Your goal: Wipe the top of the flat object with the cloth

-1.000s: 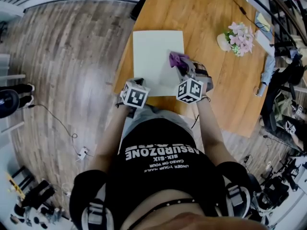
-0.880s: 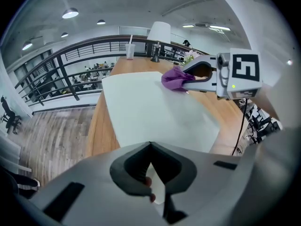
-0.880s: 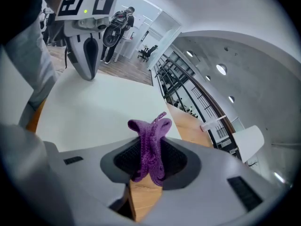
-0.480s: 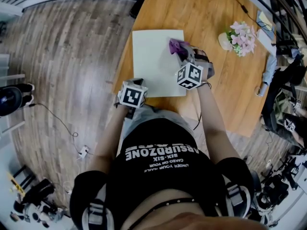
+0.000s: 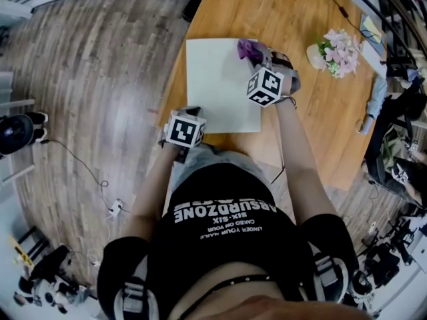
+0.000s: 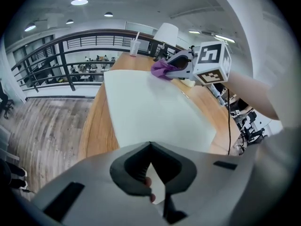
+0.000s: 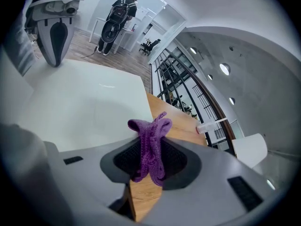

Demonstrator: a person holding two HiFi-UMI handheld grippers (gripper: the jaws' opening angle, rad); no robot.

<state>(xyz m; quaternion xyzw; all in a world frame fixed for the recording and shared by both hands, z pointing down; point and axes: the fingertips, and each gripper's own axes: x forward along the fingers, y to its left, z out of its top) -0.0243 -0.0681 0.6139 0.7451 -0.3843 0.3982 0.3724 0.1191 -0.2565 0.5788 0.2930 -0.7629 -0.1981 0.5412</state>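
A flat white board (image 5: 217, 79) lies on the wooden table (image 5: 320, 119). My right gripper (image 5: 254, 56) is shut on a purple cloth (image 5: 245, 47), which rests at the board's far right corner. In the right gripper view the cloth (image 7: 151, 145) hangs bunched between the jaws, with the board (image 7: 80, 102) to the left. My left gripper (image 5: 189, 115) sits at the board's near left corner, its jaws closed on the board's edge (image 6: 157, 185). From the left gripper view the board (image 6: 150, 107) stretches away toward the cloth (image 6: 162, 68) and the right gripper (image 6: 175, 68).
A pot of pink flowers (image 5: 335, 51) stands on the table to the right of the board. A white cup with a straw (image 6: 135, 46) is at the table's far end. The table's left edge drops to a wood floor (image 5: 100, 79). Cables run along the right.
My right gripper has slid the cloth along the board's right side toward the far corner. The left gripper has stayed at the near left corner.
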